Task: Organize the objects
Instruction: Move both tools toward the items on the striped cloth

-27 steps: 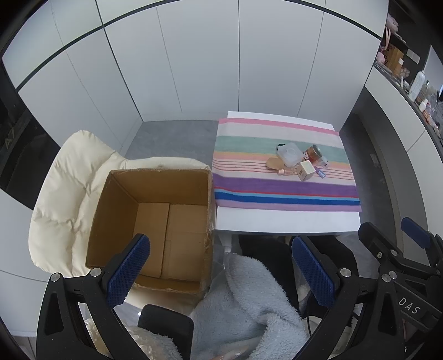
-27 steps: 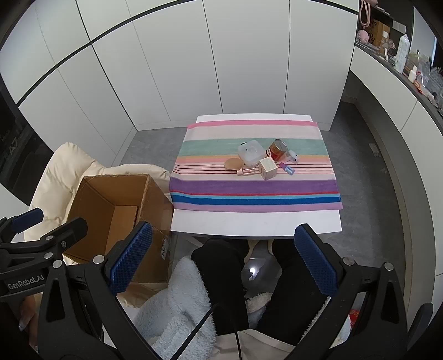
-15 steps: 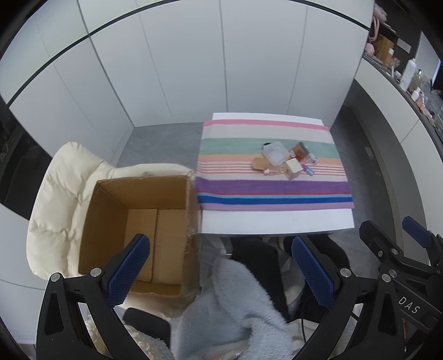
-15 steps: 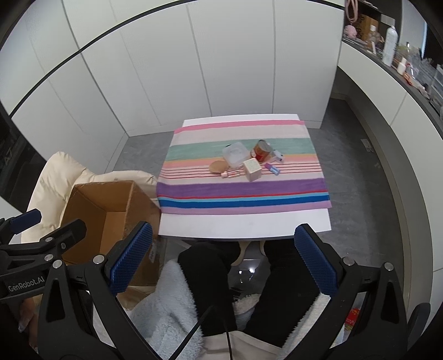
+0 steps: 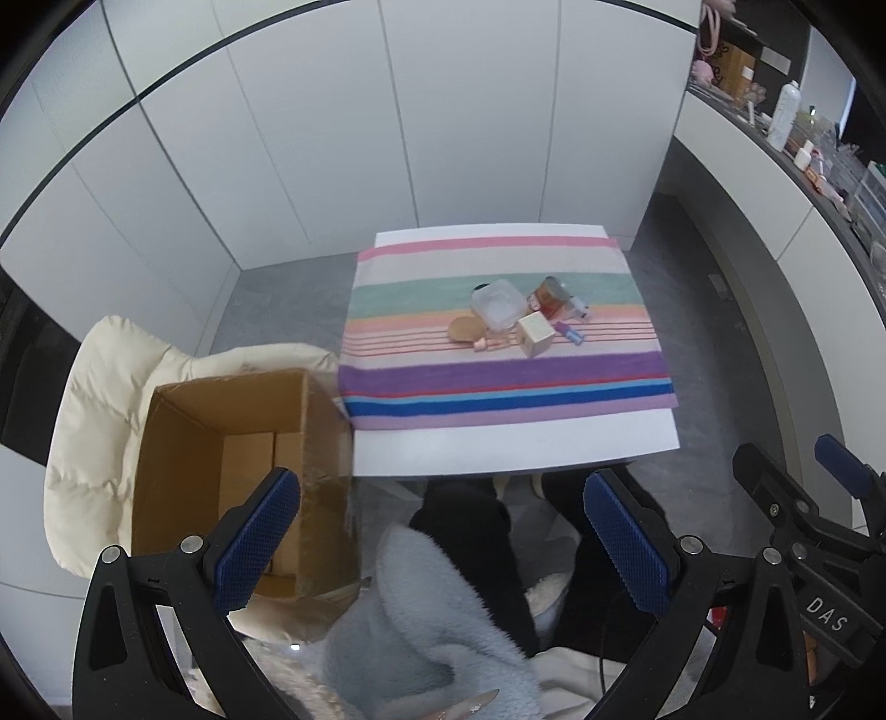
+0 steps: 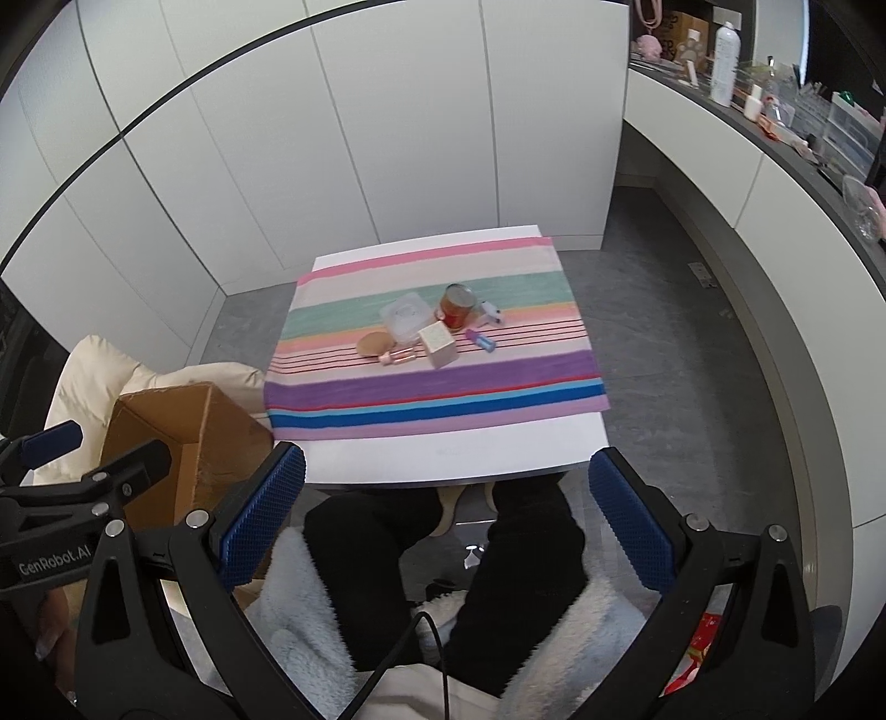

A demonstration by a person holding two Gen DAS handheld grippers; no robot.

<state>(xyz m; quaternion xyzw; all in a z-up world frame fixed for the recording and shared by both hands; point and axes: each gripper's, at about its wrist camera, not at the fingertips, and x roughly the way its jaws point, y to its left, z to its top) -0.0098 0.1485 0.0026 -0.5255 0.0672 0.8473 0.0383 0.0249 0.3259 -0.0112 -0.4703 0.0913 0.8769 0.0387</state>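
Note:
A small cluster lies mid-table on a striped cloth [image 5: 498,382]: a clear plastic container [image 5: 498,303] [image 6: 407,319], a reddish can [image 5: 548,295] [image 6: 457,306], a cream cube box [image 5: 535,334] [image 6: 438,345], a tan round pad [image 5: 465,329] [image 6: 374,343], a pink tube [image 6: 396,357], a small blue-pink item [image 6: 480,340] and a white item [image 6: 490,313]. An open cardboard box [image 5: 232,459] [image 6: 183,426] stands left of the table, nothing seen inside. My left gripper [image 5: 440,534] and right gripper [image 6: 446,520] hang open and empty, well short of the table, above a person's lap.
The white table [image 6: 454,448] stands against white cabinet doors. A cream padded chair [image 5: 105,399] holds the cardboard box. The person's dark legs [image 6: 520,543] and fluffy blue-grey garment [image 5: 432,615] fill the near foreground. A counter with bottles [image 6: 725,50] runs along the right.
Both views have swung right and tilted up: the table and box slid left and lower in frame, and more of the counter shows. Both grippers stayed open and empty.

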